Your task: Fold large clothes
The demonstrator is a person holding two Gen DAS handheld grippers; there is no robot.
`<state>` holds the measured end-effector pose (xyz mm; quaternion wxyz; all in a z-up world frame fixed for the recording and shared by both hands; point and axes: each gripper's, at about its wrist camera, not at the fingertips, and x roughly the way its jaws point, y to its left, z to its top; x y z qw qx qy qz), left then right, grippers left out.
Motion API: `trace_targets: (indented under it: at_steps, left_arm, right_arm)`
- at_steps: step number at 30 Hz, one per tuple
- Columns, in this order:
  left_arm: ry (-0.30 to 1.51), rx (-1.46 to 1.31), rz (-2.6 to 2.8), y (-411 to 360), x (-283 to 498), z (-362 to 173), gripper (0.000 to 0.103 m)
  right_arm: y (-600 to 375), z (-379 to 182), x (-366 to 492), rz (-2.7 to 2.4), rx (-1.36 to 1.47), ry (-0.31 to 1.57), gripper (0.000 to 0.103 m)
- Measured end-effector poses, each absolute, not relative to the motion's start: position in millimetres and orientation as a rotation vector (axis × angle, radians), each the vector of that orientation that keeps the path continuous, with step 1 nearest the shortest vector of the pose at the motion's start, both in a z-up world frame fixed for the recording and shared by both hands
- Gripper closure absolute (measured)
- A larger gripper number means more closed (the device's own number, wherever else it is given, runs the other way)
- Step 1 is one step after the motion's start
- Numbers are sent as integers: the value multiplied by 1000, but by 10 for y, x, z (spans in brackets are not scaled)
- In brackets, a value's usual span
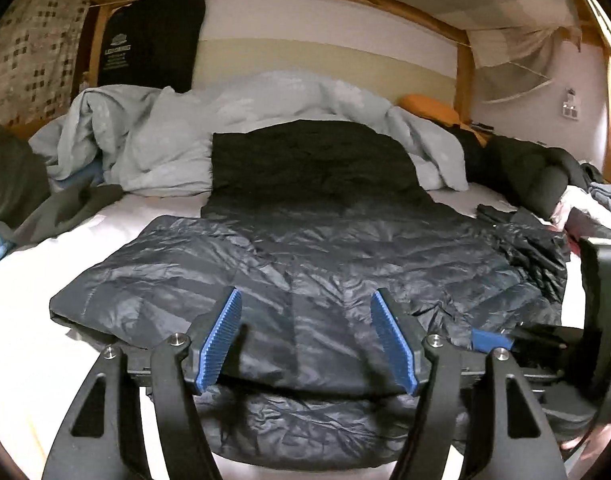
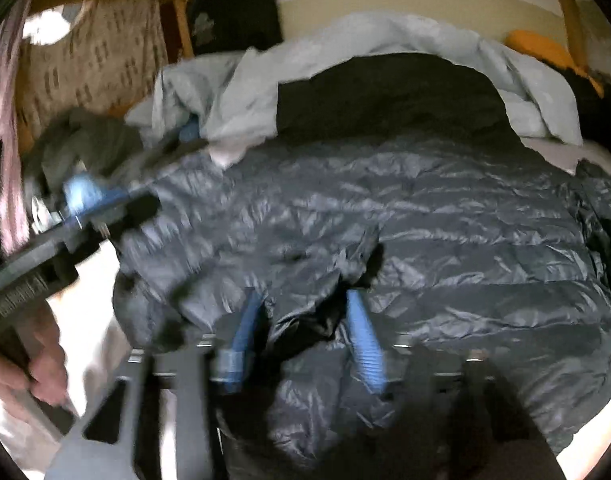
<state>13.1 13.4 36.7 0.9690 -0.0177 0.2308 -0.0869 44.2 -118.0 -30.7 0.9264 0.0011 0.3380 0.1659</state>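
Two grippers work the down jacket (image 1: 305, 264): left gripper (image 1: 305, 340) hangs apart at 6 o'clock; right gripper (image 2: 305, 340) pinches a fold, which should lift evenly.

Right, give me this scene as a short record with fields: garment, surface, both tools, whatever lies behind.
garment: dark quilted jacket, spread flat
surface: white bed sheet
left tool: open, over the jacket's near edge, gripping nothing
right tool: a raised fold of the jacket sits between its pads; blur hides whether they press it
behind: bunched pale blue duvet, orange pillow
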Motion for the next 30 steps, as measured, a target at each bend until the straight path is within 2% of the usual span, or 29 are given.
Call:
trace_targets:
  at_steps: [1, 8, 16, 21, 23, 24, 26, 27, 28, 30]
  left_arm:
    - [467, -28, -170, 140, 117, 346, 37]
    - [436, -5, -147, 133, 57, 386, 36]
    - [443, -63, -125, 279, 79, 402, 34]
    - [441, -48, -93, 301, 100, 406, 33]
    - [435, -49, -76, 330, 99, 419, 29]
    - [431, -48, -65, 346, 95, 423, 25]
    - [438, -37, -26, 383, 120, 428, 24]
    - [446, -20, -8, 390, 146, 429, 24]
    - [448, 8, 13, 388, 168, 427, 24]
    - [448, 58, 61, 382, 196, 411, 24]
  right_arm:
    - [-1158, -319, 442, 305, -30, 680, 93]
    - [-1674, 64, 366, -6, -114, 496, 95]
    - [-2775, 23, 506, -503, -6, 643, 95]
    - [-2869, 80, 451, -516, 41, 620, 95]
    - [-2845, 126, 424, -523, 18, 597, 94]
    - [-2804, 162, 423, -522, 10, 584, 88]
    - [-2738, 219, 373, -506, 4, 539, 65]
    - [-2741, 231, 336, -502, 5, 521, 37]
    - [-2711, 276, 287, -499, 6, 483, 21]
    - [-2663, 351, 202, -501, -1, 430, 20]
